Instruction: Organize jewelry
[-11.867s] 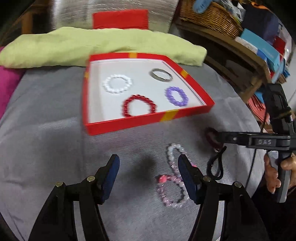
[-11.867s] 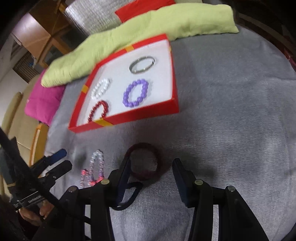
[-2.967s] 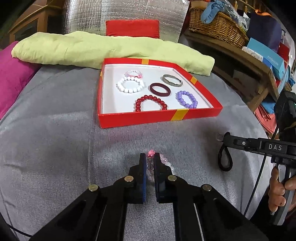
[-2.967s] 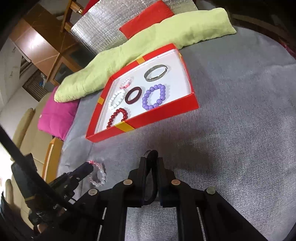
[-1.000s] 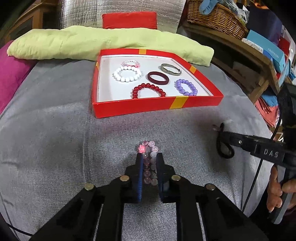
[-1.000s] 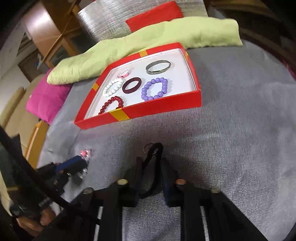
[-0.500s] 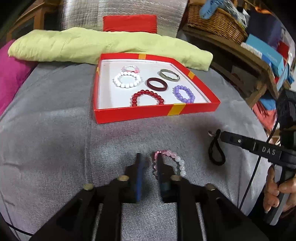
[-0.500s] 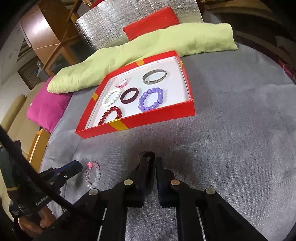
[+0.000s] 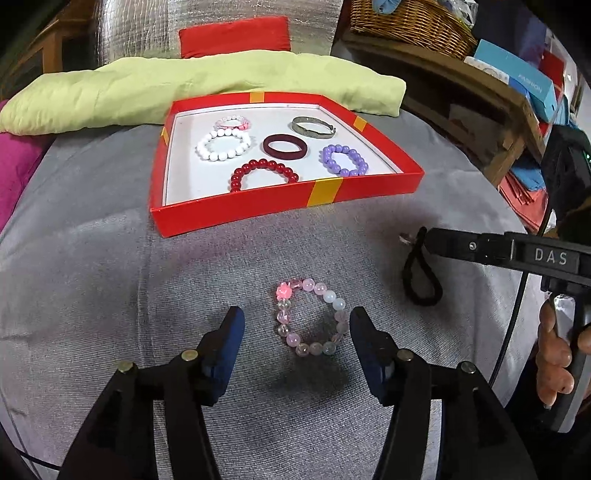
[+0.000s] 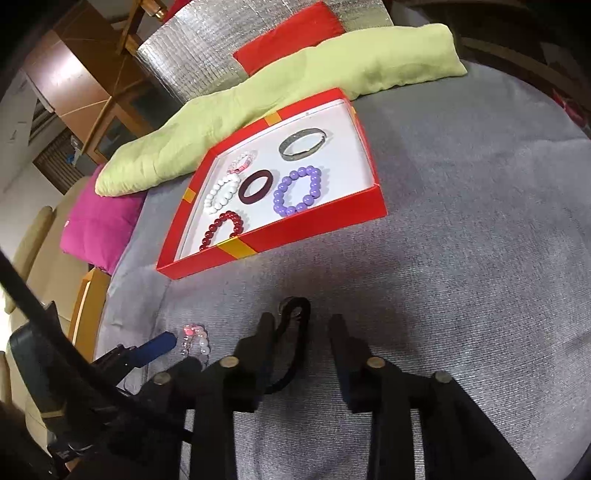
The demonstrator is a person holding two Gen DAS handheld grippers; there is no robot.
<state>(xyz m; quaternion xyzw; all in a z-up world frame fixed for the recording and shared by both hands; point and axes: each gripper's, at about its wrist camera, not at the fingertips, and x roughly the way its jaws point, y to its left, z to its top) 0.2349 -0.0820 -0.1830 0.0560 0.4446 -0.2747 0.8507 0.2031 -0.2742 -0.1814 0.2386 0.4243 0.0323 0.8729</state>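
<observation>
A pale pink bead bracelet (image 9: 312,319) lies flat on the grey cloth between the open fingers of my left gripper (image 9: 295,332); it also shows in the right wrist view (image 10: 194,341). A black cord loop (image 9: 421,280) lies on the cloth between the parted fingers of my right gripper (image 10: 301,334), close to its left finger (image 10: 264,330). The red tray (image 9: 266,212) holds white, red, purple, dark maroon, silver and small pink bracelets. The tray also shows in the right wrist view (image 10: 317,230).
A lime-green cushion (image 9: 199,88) lies behind the tray, with a red cushion (image 9: 234,35) and silver padding beyond. A magenta pillow (image 10: 98,225) sits at the left. A wooden shelf with a wicker basket (image 9: 410,18) stands at the right.
Both grippers have opened. The left one let go of the pink bracelet, which now lies flat. The right one released the black cord loop onto the cloth.
</observation>
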